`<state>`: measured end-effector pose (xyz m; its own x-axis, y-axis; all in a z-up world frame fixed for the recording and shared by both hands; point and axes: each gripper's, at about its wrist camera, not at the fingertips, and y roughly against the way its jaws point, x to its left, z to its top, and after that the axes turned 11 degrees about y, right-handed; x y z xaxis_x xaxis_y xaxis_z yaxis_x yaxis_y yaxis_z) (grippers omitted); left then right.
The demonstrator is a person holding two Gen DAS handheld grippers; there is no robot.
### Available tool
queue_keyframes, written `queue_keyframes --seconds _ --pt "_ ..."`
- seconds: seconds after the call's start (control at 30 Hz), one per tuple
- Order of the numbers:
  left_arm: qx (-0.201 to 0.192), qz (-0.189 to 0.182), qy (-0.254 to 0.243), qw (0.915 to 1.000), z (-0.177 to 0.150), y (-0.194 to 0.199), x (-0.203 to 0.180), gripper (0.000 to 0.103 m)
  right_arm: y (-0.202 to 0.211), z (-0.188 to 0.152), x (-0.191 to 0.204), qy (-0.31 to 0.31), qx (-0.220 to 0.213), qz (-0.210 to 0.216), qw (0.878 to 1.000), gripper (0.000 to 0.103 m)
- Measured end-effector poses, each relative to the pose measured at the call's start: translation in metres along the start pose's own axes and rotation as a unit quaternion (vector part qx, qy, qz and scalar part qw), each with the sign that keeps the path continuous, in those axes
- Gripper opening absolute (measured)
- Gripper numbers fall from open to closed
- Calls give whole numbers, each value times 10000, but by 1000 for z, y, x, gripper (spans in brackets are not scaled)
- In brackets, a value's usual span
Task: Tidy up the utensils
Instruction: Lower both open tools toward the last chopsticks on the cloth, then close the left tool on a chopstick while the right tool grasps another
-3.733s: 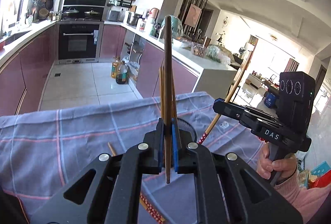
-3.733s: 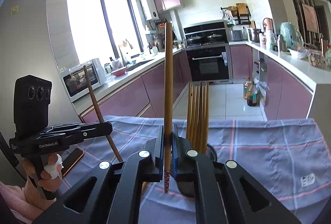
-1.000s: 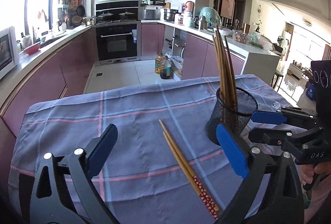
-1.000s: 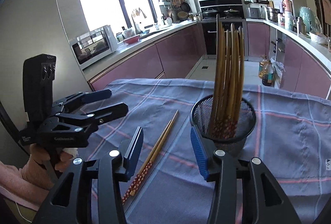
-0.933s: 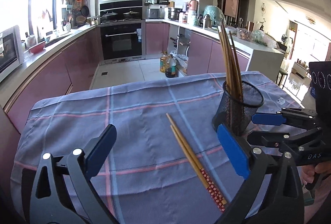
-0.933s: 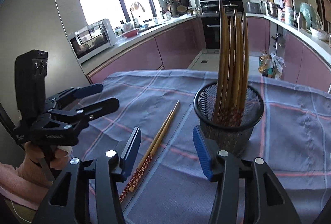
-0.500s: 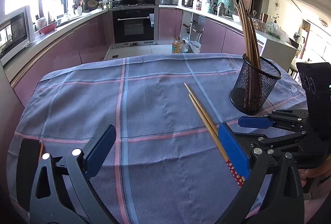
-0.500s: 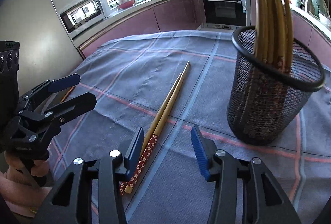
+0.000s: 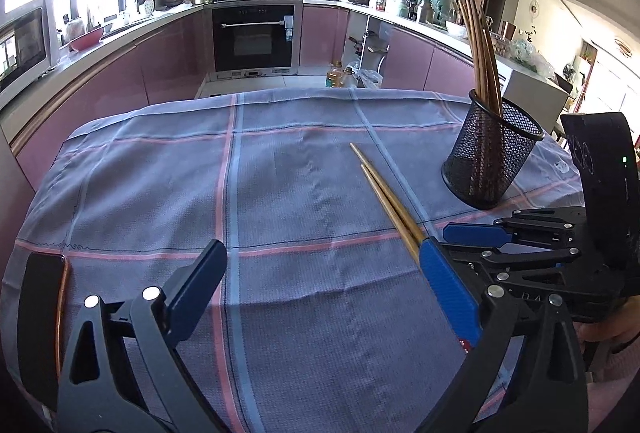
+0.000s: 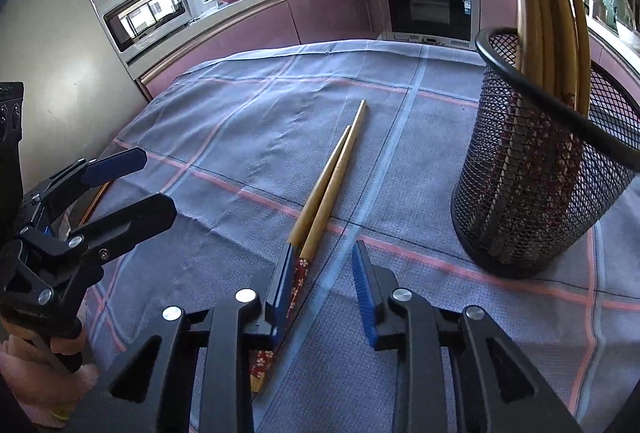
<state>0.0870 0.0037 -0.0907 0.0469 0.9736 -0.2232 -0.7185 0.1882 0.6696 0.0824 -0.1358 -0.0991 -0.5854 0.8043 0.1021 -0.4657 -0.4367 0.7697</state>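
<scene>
- Over the blue-grey checked tablecloth with pink lines (image 9: 280,193), seen from my left wrist camera, my left gripper (image 9: 320,281) hangs with its blue-padded jaws spread wide and nothing between them.
- Two loose bamboo chopsticks (image 9: 384,193) lie side by side on the cloth ahead of it, their thin tips pointing away towards the kitchen, their near ends hidden behind my right-hand finger.
- To the right stands the black wire-mesh cup (image 9: 494,157), upright on the cloth, with a bundle of matching chopsticks leaning out of it.
- My right gripper (image 9: 448,237) reaches in from the right edge, low over the cloth, its blue pads at the near part of the loose pair.
- A dark flat phone with a copper-coloured edge (image 9: 44,313) lies at the left edge of the cloth.
- From my right wrist camera, my right gripper (image 10: 324,273) has its jaws narrowing around the red flower-patterned handle ends of the loose chopsticks (image 10: 332,173); the left pad sits against them, while the right pad stands clear with a gap of cloth showing.
- The mesh cup (image 10: 532,185) stands close on the right, apart from the loose pair.
- My left gripper (image 10: 148,185) shows at the left, jaws apart, empty, held in my hand (image 10: 52,373).
</scene>
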Motion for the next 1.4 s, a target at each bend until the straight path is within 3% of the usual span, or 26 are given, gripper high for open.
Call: queue_keyframes --seconds 0.23,0.7,1.03,1.13,1.4 --pt "173 -126 -170 9996 -3 -10 -11 86 6 -11 -10 -304 -6 78 9995 7" --pt "845 -286 -587 9943 -16 -46 -40 56 24 -37 -17 -838 -72 376 9957 6" --pt "974 -392 -727 9918 -11 -56 -48 37 29 -30 -8 -460 -34 406 9981 8" --pt "1019 -454 -705 9913 -8 -59 -47 36 29 -20 -10 -331 -127 189 9992 9" --pt "974 -452 -628 9922 -2 -60 -42 36 8 1 -13 -113 -60 196 9997 13"
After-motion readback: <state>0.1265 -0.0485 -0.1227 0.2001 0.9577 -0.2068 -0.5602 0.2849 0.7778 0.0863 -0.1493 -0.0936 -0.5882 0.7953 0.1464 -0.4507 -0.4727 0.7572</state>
